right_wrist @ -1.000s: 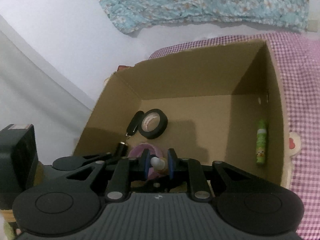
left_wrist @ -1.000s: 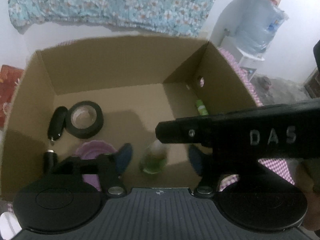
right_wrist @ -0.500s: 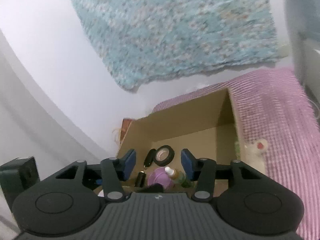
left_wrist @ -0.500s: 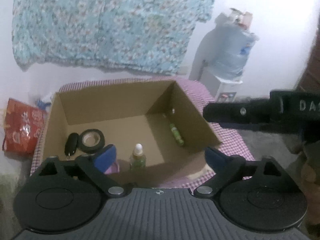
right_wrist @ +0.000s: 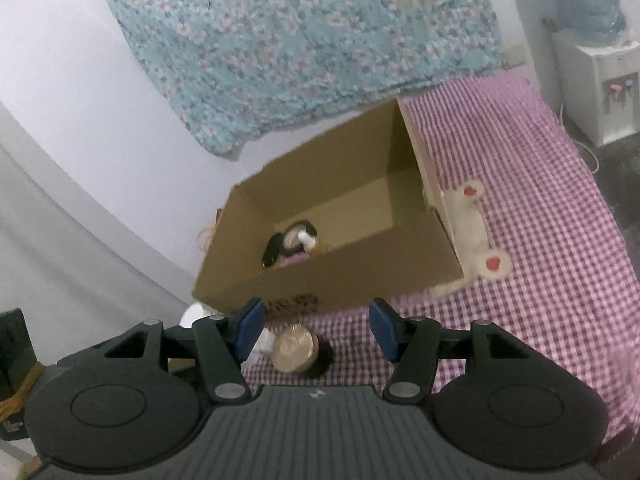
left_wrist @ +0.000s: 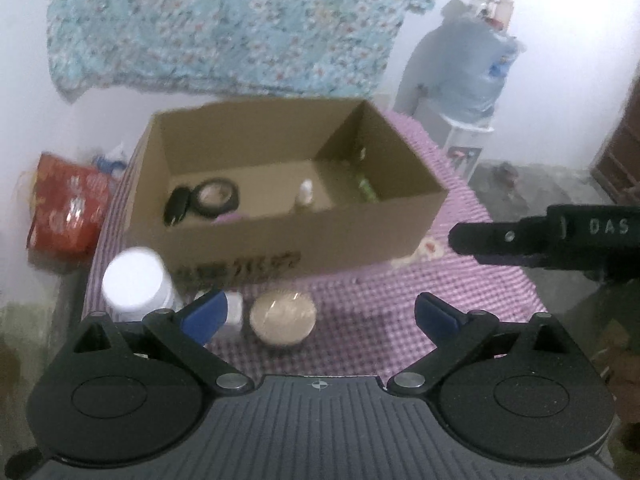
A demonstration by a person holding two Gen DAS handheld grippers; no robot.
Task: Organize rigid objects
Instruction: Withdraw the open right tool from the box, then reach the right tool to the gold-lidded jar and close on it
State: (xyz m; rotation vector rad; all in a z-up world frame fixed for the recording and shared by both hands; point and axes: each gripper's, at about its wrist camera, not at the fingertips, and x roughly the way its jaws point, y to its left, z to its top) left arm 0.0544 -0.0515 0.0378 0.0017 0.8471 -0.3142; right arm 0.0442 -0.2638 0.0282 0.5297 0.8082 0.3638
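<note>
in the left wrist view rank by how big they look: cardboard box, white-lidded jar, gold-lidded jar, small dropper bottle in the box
1. cardboard box, by far the largest.
2. white-lidded jar and gold-lidded jar: they look alike, and both sit nearer the camera, so no firm ranking.
3. small dropper bottle, smallest, but farther off.

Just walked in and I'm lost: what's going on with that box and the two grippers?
A person is sorting small items into the cardboard box. Both the left gripper and right gripper are open and empty, hovering over the checkered cloth. The tape roll, a dropper bottle and a green tube lie inside; the gold-lidded jar and white-lidded bottle wait outside.
</note>
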